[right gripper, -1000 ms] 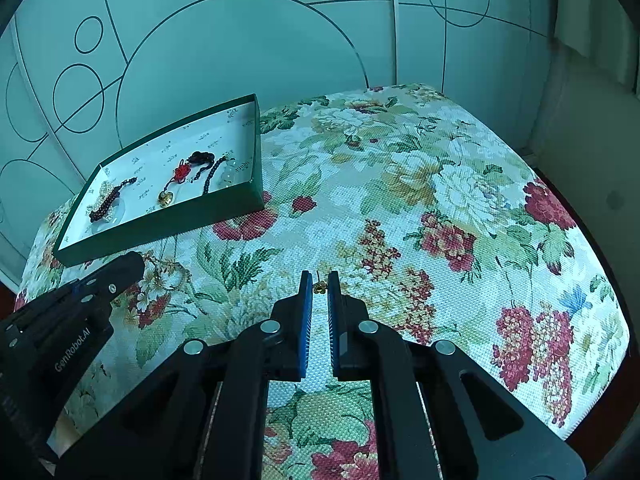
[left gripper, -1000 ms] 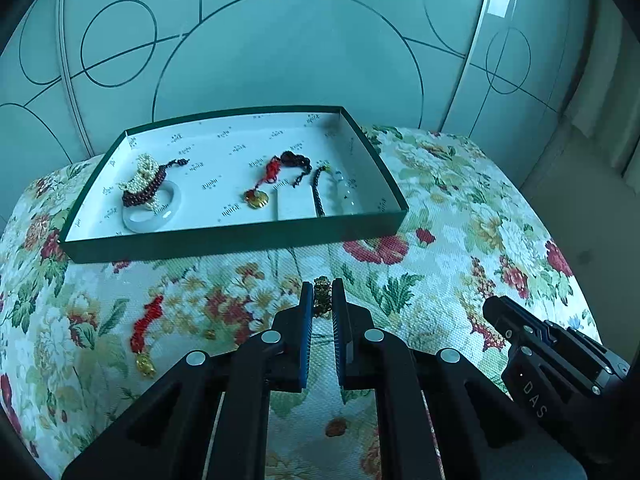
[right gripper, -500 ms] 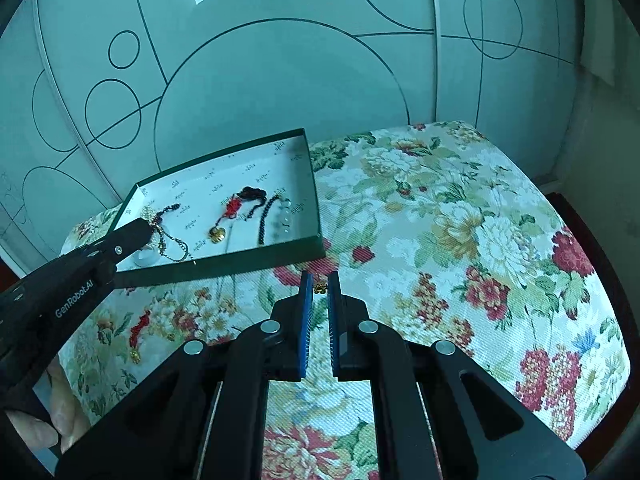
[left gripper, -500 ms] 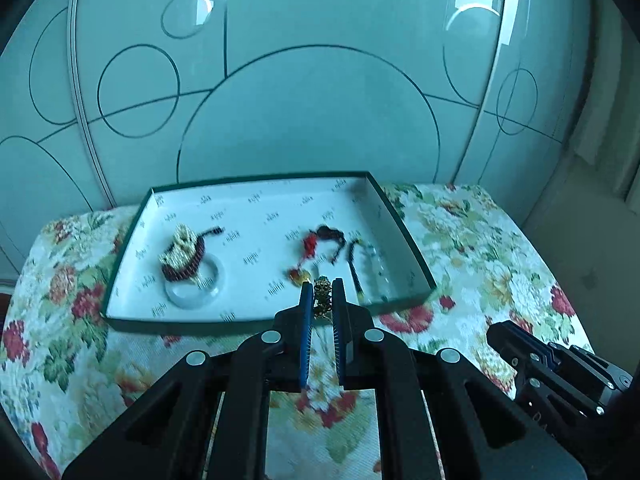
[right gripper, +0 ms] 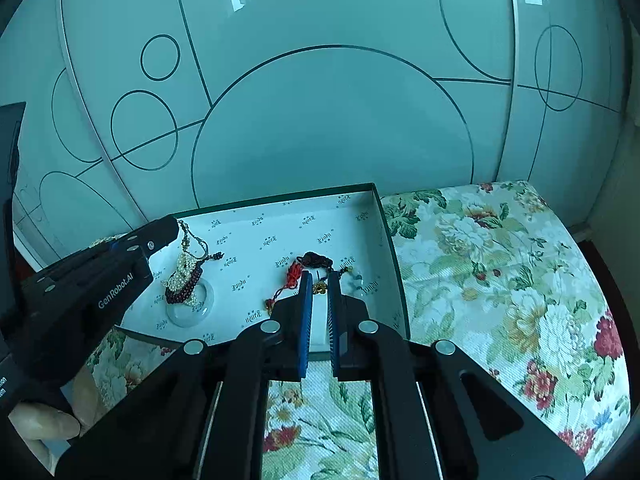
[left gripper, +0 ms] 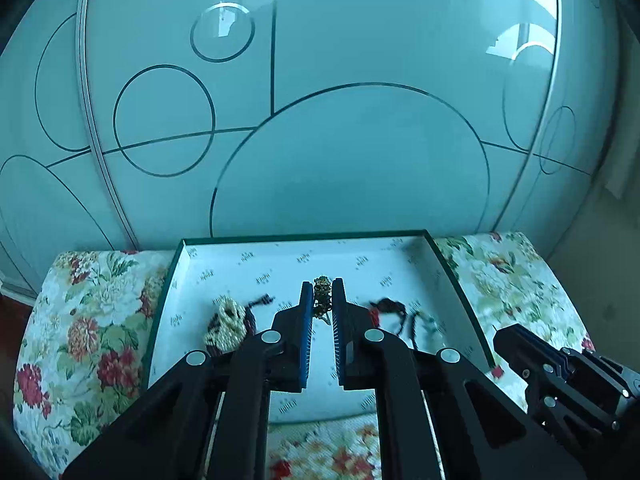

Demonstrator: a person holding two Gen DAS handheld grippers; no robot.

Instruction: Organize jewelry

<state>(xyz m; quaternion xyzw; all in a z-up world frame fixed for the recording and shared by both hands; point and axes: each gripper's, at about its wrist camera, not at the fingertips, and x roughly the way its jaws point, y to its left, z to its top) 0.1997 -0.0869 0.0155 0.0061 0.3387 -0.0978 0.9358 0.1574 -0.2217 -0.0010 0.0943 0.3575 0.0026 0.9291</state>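
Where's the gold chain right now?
The gold chain is strung between both tools, pinched at each end, hanging over the green box: left tool near the pearl bracelet, right tool by the red-cord pendant.

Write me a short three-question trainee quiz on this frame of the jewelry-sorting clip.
1. True or false: the left gripper is closed on a gold chain.
2. Where is the white ring lying? A) on the flowered cloth B) inside the green box C) in the right gripper
3. Fill in: both grippers are held over the ____.

Key
1. True; the gold beads sit pinched between its blue pads.
2. B; it lies on the box floor under the dark red beads.
3. Box.
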